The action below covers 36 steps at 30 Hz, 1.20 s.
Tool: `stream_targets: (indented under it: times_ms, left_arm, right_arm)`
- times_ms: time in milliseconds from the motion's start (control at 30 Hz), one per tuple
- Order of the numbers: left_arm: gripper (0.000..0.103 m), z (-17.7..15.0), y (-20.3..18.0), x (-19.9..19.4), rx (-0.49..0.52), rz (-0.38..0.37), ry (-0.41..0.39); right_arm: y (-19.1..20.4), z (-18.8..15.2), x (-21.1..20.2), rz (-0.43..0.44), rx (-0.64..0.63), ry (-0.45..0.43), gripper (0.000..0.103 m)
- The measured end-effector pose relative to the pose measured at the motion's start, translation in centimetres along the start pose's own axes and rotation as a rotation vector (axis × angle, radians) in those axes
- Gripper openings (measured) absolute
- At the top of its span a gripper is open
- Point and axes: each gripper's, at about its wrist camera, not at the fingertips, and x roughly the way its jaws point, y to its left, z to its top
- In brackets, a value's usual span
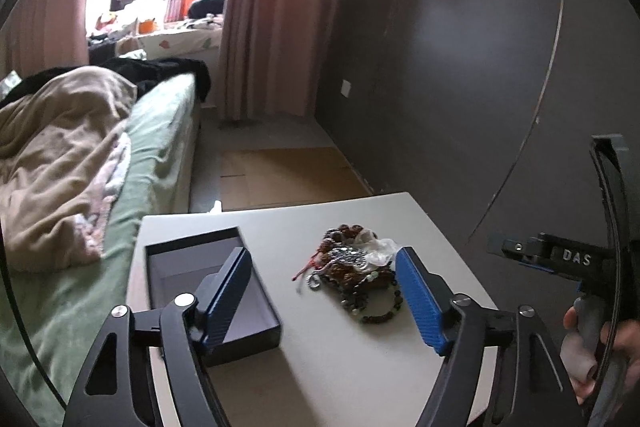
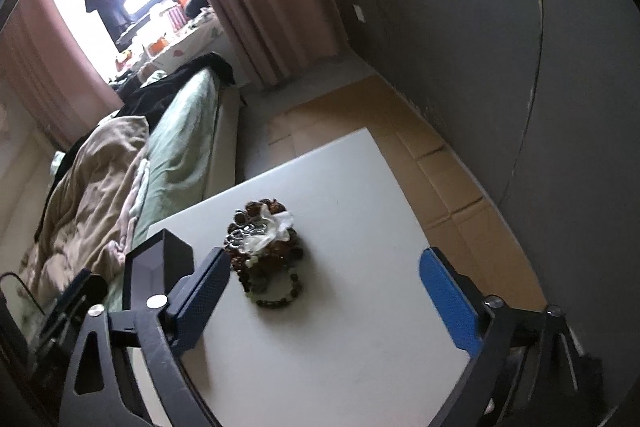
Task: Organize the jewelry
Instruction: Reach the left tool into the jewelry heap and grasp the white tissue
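A tangled pile of jewelry (image 1: 354,269), with bead bracelets, a silver chain and a clear plastic bag, lies on a white table (image 1: 340,355). An open black box (image 1: 208,287) with a grey inside sits to its left. My left gripper (image 1: 324,291) is open and empty above the table, with the left finger over the box and the right finger beside the pile. My right gripper (image 2: 324,291) is open and empty, hovering above the pile (image 2: 264,251). The box (image 2: 154,271) shows at the left of the right wrist view. The right gripper's body (image 1: 576,259) shows in the left wrist view.
A bed (image 1: 80,187) with a green sheet and a beige blanket stands against the table's left side. A dark grey wall (image 1: 460,67) runs along the right. Cardboard sheets (image 1: 288,179) lie on the floor beyond the table. Pink curtains (image 1: 272,7) and a window are at the back.
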Motion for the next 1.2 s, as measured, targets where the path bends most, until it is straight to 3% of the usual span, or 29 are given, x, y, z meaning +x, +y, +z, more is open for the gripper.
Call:
stream_targets:
  times_ms: [67, 233, 533, 600, 767, 967, 1200]
  left_arm:
    - [0.071, 0.2, -0.8, 0.8, 0.017, -0.010, 0.010]
    - [0.051, 0.4, -2.1, 3.2, 0.033, -0.044, 0.062]
    - [0.051, 1.0, -3.7, 8.1, 0.044, -0.078, 0.176]
    - [0.051, 1.2, -4.0, 8.7, 0.041, -0.080, 0.194]
    - [0.051, 1.5, -5.3, 10.5, 0.064, -0.070, 0.235]
    - [0.050, 1.6, -7.1, 12.9, 0.110, -0.039, 0.295]
    - [0.037, 0.8, -7.8, 15.9, 0.152, 0.013, 0.364]
  right_arm:
    - [-0.7, 0.3, 0.6, 0.001, 0.028, 0.025, 0.086]
    - [-1.9, 1.1, 1.4, 0.010, 0.092, 0.043, 0.086]
    - [-3.5, 2.1, 3.4, 0.042, 0.184, 0.079, 0.085]
    - [-4.1, 2.3, 4.0, 0.050, 0.224, 0.091, 0.081]
    - [-4.9, 2.6, 5.3, 0.071, 0.290, 0.120, 0.075]
    - [-5.7, 2.9, 5.6, 0.099, 0.343, 0.134, 0.075]
    - [-6.8, 3.4, 5.5, 0.126, 0.399, 0.123, 0.075]
